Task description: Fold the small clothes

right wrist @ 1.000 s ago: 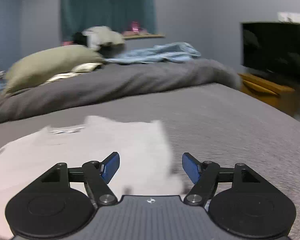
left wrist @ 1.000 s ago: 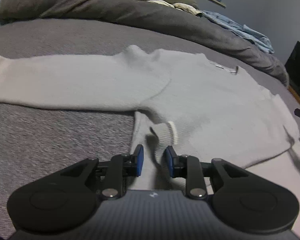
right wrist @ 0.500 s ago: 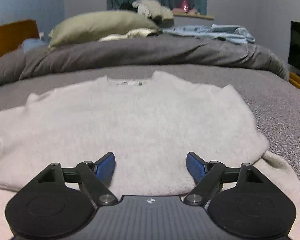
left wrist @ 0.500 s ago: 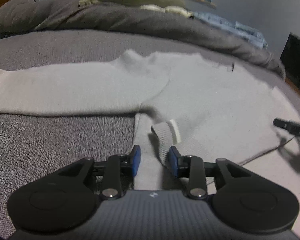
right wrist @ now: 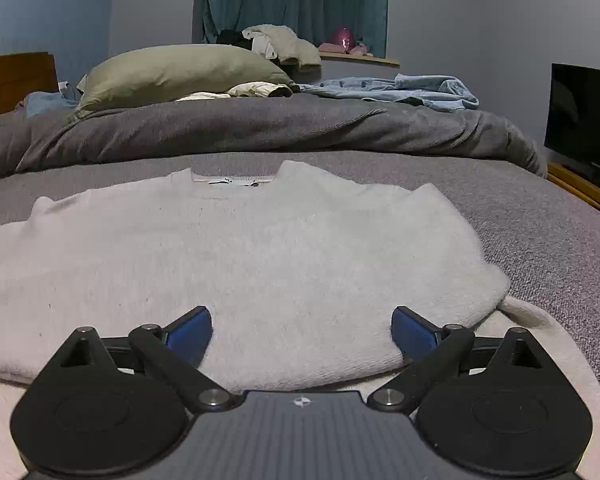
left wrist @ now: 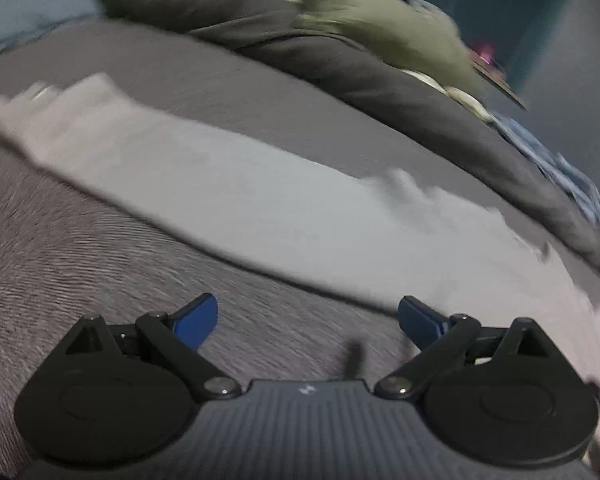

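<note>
sweater (right wrist: 260,264) flat – duvet (right wrist: 260,128), pillow (right wrist: 180,70) behind

The left claw (left wrist: 308,322) is spread wide — its blue pads hold nothing. The right claw (right wrist: 302,332) is level and equally wide, nothing between its pads.

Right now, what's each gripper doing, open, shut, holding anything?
Left gripper: open, empty, over the grey bedspread near the sweater sleeve.
Right gripper: open, empty, over the sweater's hem.
</note>
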`<action>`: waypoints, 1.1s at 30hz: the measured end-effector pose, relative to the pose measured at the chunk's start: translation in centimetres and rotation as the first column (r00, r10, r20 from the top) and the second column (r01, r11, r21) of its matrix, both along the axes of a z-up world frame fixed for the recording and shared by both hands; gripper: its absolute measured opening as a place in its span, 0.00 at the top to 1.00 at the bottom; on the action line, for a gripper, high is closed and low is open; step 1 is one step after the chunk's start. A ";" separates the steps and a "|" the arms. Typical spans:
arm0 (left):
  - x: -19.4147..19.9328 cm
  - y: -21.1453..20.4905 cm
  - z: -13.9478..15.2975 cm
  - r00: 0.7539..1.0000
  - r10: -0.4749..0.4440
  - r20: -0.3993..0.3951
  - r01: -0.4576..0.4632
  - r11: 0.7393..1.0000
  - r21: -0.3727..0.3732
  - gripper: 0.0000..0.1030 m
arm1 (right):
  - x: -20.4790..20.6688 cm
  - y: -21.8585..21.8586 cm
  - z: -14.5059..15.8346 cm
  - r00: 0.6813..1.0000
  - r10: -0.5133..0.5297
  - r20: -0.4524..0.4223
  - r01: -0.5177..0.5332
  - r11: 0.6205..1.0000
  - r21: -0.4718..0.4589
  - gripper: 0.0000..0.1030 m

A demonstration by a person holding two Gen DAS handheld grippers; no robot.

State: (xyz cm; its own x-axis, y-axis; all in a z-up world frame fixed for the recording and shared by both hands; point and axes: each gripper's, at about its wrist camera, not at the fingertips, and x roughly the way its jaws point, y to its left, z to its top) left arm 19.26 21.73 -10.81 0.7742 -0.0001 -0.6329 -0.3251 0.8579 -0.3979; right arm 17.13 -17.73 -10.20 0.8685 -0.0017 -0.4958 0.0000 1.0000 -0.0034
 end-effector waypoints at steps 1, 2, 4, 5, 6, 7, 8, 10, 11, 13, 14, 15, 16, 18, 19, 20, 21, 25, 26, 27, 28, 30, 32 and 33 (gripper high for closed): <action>0.1 1.1 -0.2 1.000 0.022 0.007 -0.022 0.999 -0.034 0.06 | -0.3 0.0 0.0 1.000 0.001 0.002 -0.001 1.000 -0.002 0.05; 0.2 2.3 -0.5 0.999 0.042 0.018 -0.040 0.996 -0.081 0.06 | -0.5 0.0 0.0 1.000 0.002 0.003 -0.002 1.000 -0.003 0.05; 0.4 4.3 -1.1 0.997 0.067 0.042 -0.060 0.989 -0.139 0.06 | -0.5 0.1 -0.1 1.000 0.006 0.001 -0.006 1.000 -0.004 0.05; 0.6 5.1 -1.4 0.995 0.084 0.059 -0.074 0.985 -0.158 0.06 | -0.5 0.1 -0.1 1.000 0.007 0.000 -0.007 1.000 -0.004 0.05; 0.9 5.8 -1.7 0.992 0.107 0.069 -0.094 0.981 -0.168 0.06 | -0.5 0.0 -0.1 1.000 0.008 0.000 -0.008 1.000 -0.004 0.05; 1.2 6.4 -1.9 0.989 0.128 0.079 -0.113 0.978 -0.173 0.06 | -0.5 0.0 -0.1 1.000 0.008 0.000 -0.008 1.000 -0.004 0.05; 1.7 6.9 -2.1 0.986 0.143 0.090 -0.126 0.977 -0.171 0.06 | -0.6 0.0 -0.1 1.000 0.009 0.001 -0.009 1.000 -0.003 0.05; 2.8 7.6 -2.1 0.982 0.157 0.103 -0.141 0.979 -0.146 0.06 | -0.6 0.0 -0.2 1.000 0.009 0.003 -0.009 1.000 -0.001 0.05; 3.5 8.0 -2.1 0.981 0.162 0.105 -0.149 0.981 -0.122 0.06 | -0.6 0.0 -0.2 1.000 0.009 0.002 -0.009 1.000 -0.001 0.05; 4.5 8.4 -1.7 0.976 0.189 0.105 -0.181 0.980 -0.083 0.09 | -0.5 -0.1 -0.2 1.000 0.010 0.000 -0.010 1.000 -0.002 0.05; 5.0 8.5 -1.5 0.972 0.212 0.097 -0.208 0.977 -0.058 0.23 | -0.6 -0.1 -0.2 1.000 0.010 0.000 -0.010 1.000 -0.002 0.04; 5.4 8.8 -1.3 0.969 0.236 0.075 -0.234 0.972 -0.029 0.53 | -0.6 -0.1 -0.2 1.000 0.011 -0.001 -0.011 1.000 -0.002 0.04; 5.6 8.8 -1.1 0.967 0.250 0.052 -0.251 0.968 0.002 0.73 | -0.5 0.0 -0.2 1.000 0.011 -0.001 -0.011 1.000 -0.002 0.04; 5.7 9.0 -0.4 0.962 0.269 0.040 -0.271 0.961 0.064 0.98 | -0.5 0.0 -0.3 1.000 0.012 -0.003 -0.012 1.000 -0.007 0.04; 5.5 8.9 0.1 0.965 0.255 0.068 -0.259 0.963 0.078 0.98 | -0.5 0.0 -0.3 1.000 0.013 -0.002 -0.013 1.000 -0.009 0.04; 5.2 8.6 0.7 0.967 0.239 0.091 -0.249 0.962 0.109 0.99 | -0.6 0.1 -0.3 1.000 0.013 -0.002 -0.013 1.000 -0.011 0.04; 5.2 7.9 1.5 0.970 0.216 0.113 -0.232 0.960 0.156 0.99 | -0.6 0.1 -0.3 1.000 0.013 -0.001 -0.013 1.000 -0.012 0.04; 5.0 4.5 4.5 0.977 0.093 0.191 -0.142 0.955 0.260 0.99 | -0.6 0.1 -0.3 1.000 0.014 -0.003 -0.014 1.000 -0.013 0.04; 5.0 3.5 5.4 0.977 0.064 0.205 -0.120 0.955 0.273 0.99 | -0.6 0.1 -0.3 1.000 0.014 -0.005 -0.014 1.000 -0.014 0.04; 4.9 2.5 6.1 0.975 0.037 0.218 -0.100 0.954 0.283 0.99 | -0.6 0.1 -0.1 1.000 0.014 -0.008 -0.014 1.000 -0.014 0.04; 5.0 1.4 7.0 0.973 0.004 0.232 -0.074 0.954 0.292 0.99 | -0.7 0.0 0.1 1.000 0.014 -0.010 -0.014 1.000 -0.015 0.04; 4.7 -1.1 8.6 0.961 -0.064 0.268 -0.022 0.952 0.307 0.99 | -1.1 0.0 0.8 1.000 0.016 0.001 -0.016 1.000 -0.017 0.04; 4.5 -4.2 10.0 0.945 -0.146 0.292 0.044 0.943 0.329 0.99 | -1.7 0.0 1.8 1.000 0.019 0.010 -0.019 1.000 -0.016 0.04; 4.4 -5.9 10.5 0.935 -0.196 0.297 0.087 0.935 0.343 0.99 | -2.1 -0.1 2.3 1.000 0.022 0.005 -0.022 1.000 -0.016 0.04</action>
